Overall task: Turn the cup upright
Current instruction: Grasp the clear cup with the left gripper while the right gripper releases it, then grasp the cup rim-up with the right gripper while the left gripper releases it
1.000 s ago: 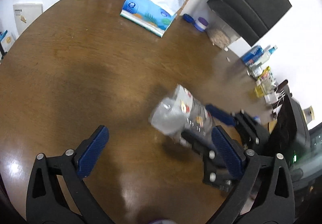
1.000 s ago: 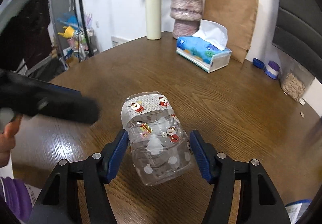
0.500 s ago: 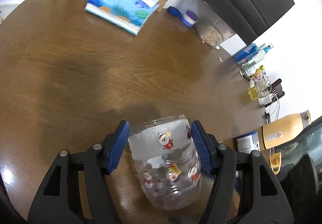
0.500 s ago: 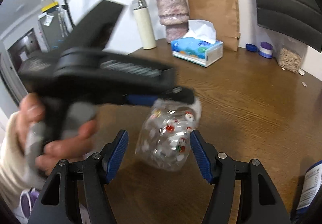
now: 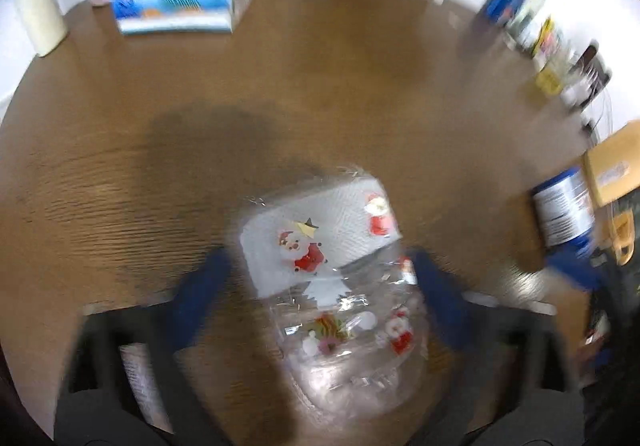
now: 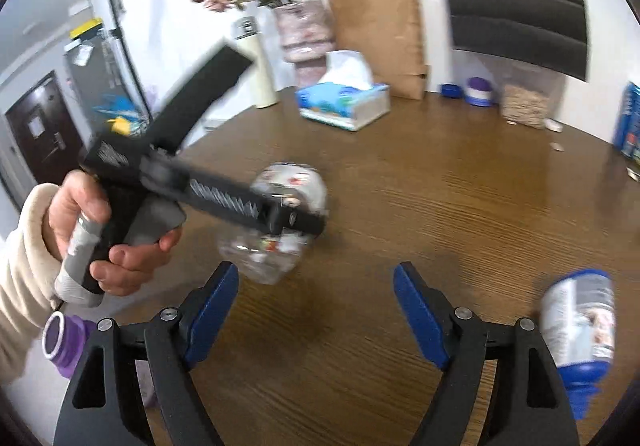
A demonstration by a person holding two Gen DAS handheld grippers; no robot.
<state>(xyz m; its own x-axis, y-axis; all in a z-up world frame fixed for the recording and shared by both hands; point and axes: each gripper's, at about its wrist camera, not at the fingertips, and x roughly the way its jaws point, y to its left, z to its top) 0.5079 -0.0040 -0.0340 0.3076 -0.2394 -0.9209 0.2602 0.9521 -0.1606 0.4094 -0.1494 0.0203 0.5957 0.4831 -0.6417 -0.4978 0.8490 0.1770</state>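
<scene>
The clear plastic cup (image 5: 340, 286) with Santa stickers and a white band sits between the blue pads of my left gripper (image 5: 320, 286), which is shut on it above the brown table; this view is blurred. In the right wrist view the cup (image 6: 280, 221) hangs tilted in the left gripper, held by a hand at the left. My right gripper (image 6: 316, 310) is open and empty, just in front of and below the cup.
A blue tissue box (image 6: 344, 105), cream flask (image 6: 256, 65), vase with flowers (image 6: 304, 29) and brown paper bag (image 6: 380, 37) stand at the table's far side. A blue-capped can (image 6: 580, 322) is at the right, a purple cup (image 6: 60, 342) at the left.
My right gripper has let go of the cup and opened wide. My left gripper closed on the cup and now carries it, turning it.
</scene>
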